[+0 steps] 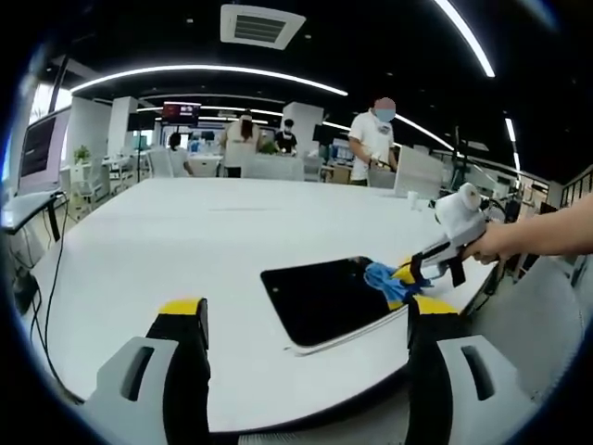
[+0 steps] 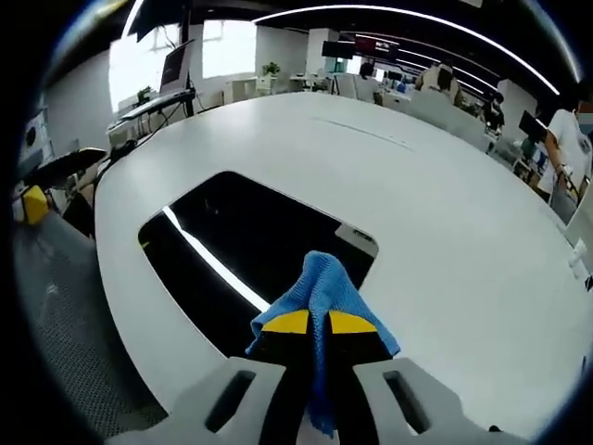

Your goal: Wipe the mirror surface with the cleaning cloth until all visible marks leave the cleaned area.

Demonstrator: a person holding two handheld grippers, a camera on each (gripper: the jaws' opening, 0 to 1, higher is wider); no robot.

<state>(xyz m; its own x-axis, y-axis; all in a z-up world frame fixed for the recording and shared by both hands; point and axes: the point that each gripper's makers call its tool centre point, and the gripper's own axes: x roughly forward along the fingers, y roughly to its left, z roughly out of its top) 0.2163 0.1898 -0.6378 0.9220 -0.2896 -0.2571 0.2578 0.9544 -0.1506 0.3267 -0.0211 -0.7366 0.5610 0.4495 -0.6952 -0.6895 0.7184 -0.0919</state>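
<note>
So the right hand-held gripper (image 2: 320, 324) has its jaws pinched tight on the blue cleaning cloth (image 2: 321, 289), which sticks out past the yellow tips and hangs right over the near edge of the mirror (image 2: 241, 250). The mirror lies flat on the white bench (image 2: 445, 204), dark, with a ceiling light strip reflected across it.

From the left gripper view you get the side angle: the cloth (image 1: 387, 280) sits on the mirror's (image 1: 324, 298) right corner, with a person's hand (image 1: 496, 243) on the right hand-held gripper (image 1: 408, 273). The left hand-held gripper (image 1: 306, 320) is spread wide, holding nothing, hanging back near the bench (image 1: 185, 250) edge. People stand in the background there.
</note>
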